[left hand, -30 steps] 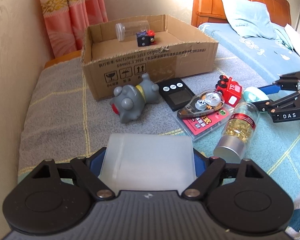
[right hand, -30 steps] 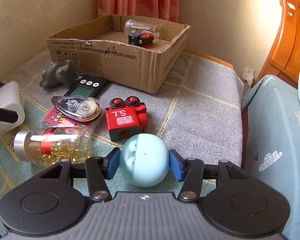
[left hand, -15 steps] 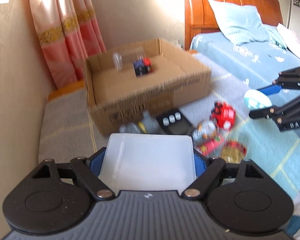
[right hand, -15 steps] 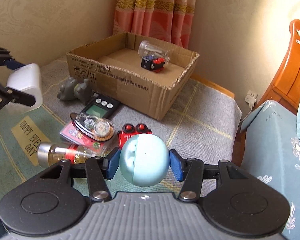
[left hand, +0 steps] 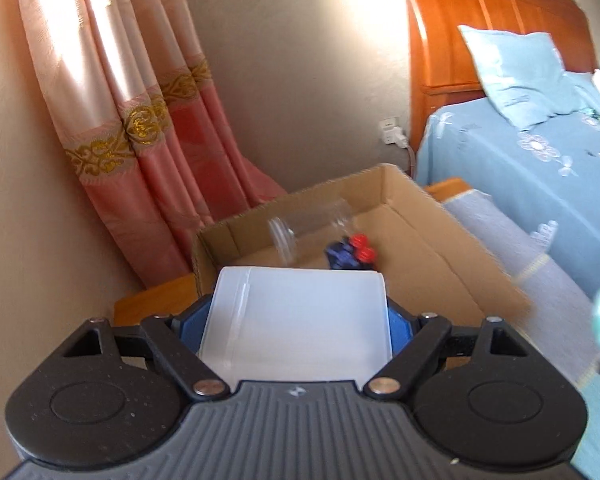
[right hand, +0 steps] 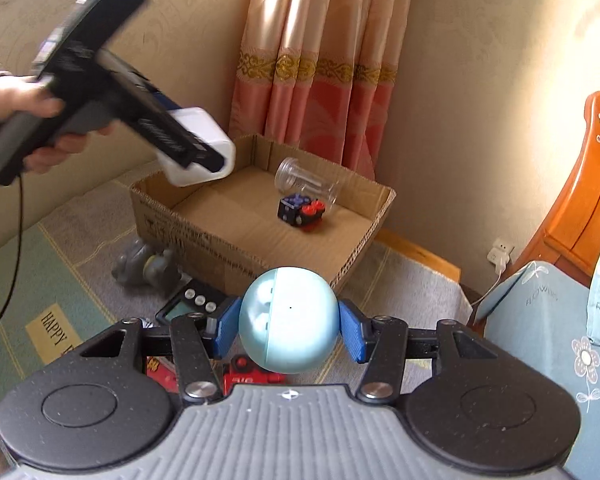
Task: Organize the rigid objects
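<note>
My left gripper is shut on a white plastic box and holds it in the air over the near left corner of the cardboard box; this shows in the right wrist view too, where the white box hangs above the carton's rim. My right gripper is shut on a pale blue ball, held above the table in front of the carton. Inside the carton lie a clear plastic jar and a small blue-and-red toy.
On the grey cloth in front of the carton lie a grey rubber toy, a black digital timer and a red toy partly hidden under my right gripper. A pink curtain hangs behind; a bed stands to the right.
Both grippers rose and moved toward the carton. The left one carried the white box up over the carton's near left corner; the right one lifted the blue ball higher above the table.
</note>
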`<control>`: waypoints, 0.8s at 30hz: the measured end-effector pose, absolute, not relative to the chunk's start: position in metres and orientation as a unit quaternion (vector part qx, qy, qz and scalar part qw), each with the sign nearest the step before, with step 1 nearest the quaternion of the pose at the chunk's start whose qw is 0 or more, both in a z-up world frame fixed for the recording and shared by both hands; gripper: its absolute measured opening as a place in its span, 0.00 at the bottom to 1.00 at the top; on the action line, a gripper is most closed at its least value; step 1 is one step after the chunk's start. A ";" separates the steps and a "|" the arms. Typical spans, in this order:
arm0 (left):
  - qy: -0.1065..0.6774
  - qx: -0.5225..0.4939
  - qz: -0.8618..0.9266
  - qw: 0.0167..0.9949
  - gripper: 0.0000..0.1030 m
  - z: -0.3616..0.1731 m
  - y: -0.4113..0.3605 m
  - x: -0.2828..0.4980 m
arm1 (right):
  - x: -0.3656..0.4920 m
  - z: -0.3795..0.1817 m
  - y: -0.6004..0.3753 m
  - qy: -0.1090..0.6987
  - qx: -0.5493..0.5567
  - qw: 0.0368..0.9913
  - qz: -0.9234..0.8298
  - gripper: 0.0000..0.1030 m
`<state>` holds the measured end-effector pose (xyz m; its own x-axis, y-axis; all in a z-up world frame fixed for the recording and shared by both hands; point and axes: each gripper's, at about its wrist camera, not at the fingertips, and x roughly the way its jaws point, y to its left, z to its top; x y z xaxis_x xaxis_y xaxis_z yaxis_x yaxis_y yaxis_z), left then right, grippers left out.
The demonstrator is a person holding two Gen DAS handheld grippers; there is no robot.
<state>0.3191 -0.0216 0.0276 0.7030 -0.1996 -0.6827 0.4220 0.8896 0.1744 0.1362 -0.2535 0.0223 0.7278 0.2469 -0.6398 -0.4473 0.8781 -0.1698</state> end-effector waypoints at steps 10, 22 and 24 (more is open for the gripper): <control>0.329 0.140 -0.120 0.926 0.94 0.006 -0.016 0.360 | 0.150 0.027 -0.249 0.312 -0.155 0.917 0.195 0.56; 0.319 0.114 -0.148 0.929 0.99 0.031 0.015 0.255 | 0.169 0.035 -0.233 0.315 -0.141 0.916 0.206 0.56; 0.316 0.115 -0.133 0.932 0.99 0.033 0.021 0.233 | 0.176 0.037 -0.230 0.318 -0.137 0.916 0.205 0.56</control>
